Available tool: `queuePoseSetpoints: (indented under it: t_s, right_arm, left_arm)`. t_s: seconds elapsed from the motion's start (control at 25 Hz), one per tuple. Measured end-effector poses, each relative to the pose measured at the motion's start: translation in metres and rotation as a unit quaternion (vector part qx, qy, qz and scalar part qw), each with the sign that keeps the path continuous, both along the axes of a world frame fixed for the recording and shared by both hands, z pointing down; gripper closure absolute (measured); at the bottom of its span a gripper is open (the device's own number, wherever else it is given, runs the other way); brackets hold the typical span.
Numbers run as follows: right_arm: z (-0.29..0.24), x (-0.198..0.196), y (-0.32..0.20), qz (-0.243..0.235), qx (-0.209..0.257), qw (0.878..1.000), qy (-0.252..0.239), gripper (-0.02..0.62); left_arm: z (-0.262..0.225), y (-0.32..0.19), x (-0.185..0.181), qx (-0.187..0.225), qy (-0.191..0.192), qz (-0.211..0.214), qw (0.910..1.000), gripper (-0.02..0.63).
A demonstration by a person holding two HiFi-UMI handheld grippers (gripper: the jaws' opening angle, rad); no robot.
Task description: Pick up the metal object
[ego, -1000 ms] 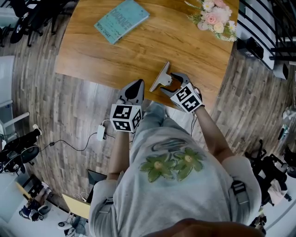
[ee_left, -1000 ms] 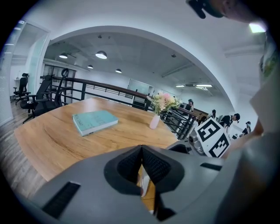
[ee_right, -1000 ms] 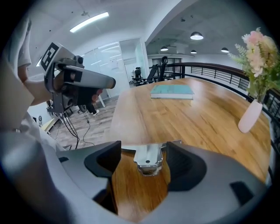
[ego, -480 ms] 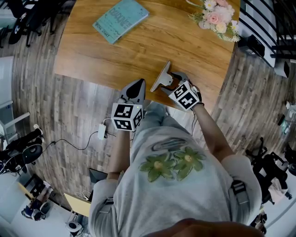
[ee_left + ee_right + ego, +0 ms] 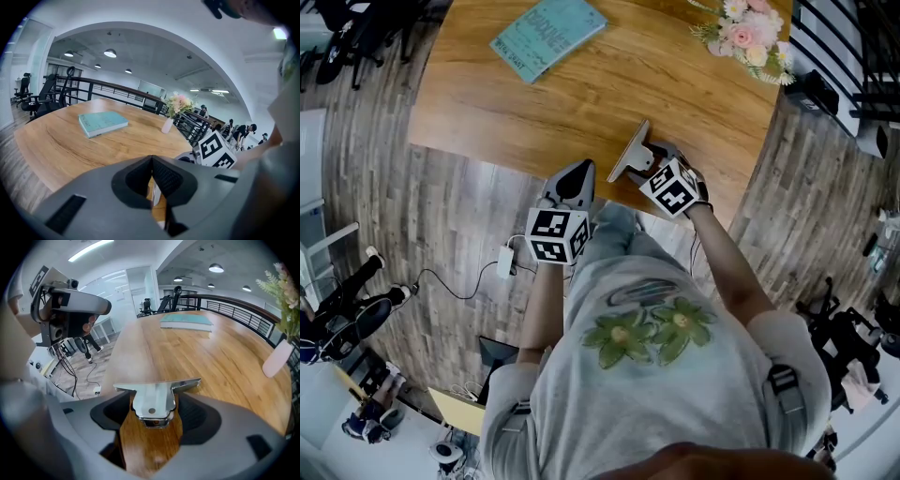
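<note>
Presently the left gripper (image 5: 151, 161) is held off the near edge of the table (image 5: 61, 145) with its jaws closed together and nothing between them. Only wood and, far ahead of the jaws and a little to their left, a teal book (image 5: 103, 123) are seen past them, so this gripper is judged to take no part in the step. To the right of it, the right gripper (image 5: 154, 404) is brought low over the table edge. Its jaws are spread apart, and the metal object (image 5: 152, 392) is found right between them. The narrow stem of the object lies in the gap, and the wide flat blade stands across, just in front of the jaw tips. The pads are very near to the stem on both sides, but a firm squeeze does not seem to be made yet. The step in hand is judged to be the closing on the stem. It should be done with the stem kept centred, so that both pads meet it together and the piece is not pushed sideways. Because the metal is smooth and shiny, slipping can be expected. A deep hold, just behind the blade, is advised, and a straight upward lift only after the jaws are fully pressed.
</note>
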State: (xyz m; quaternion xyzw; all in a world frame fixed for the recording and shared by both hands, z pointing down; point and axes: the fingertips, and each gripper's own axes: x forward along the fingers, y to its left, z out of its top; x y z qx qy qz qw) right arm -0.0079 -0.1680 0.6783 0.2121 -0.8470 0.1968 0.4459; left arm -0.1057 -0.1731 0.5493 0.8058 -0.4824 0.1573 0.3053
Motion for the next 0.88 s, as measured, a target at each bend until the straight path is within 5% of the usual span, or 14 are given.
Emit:
queuePoseSetpoints:
  t_s: [0.88]
  right_arm:
    - [0.015,-0.001,-0.004,0.001,0.011,1.000,0.024,0.301]
  left_arm:
    - [-0.002,0.002,0.007,0.003,0.012,-0.004,0.9999,0.592]
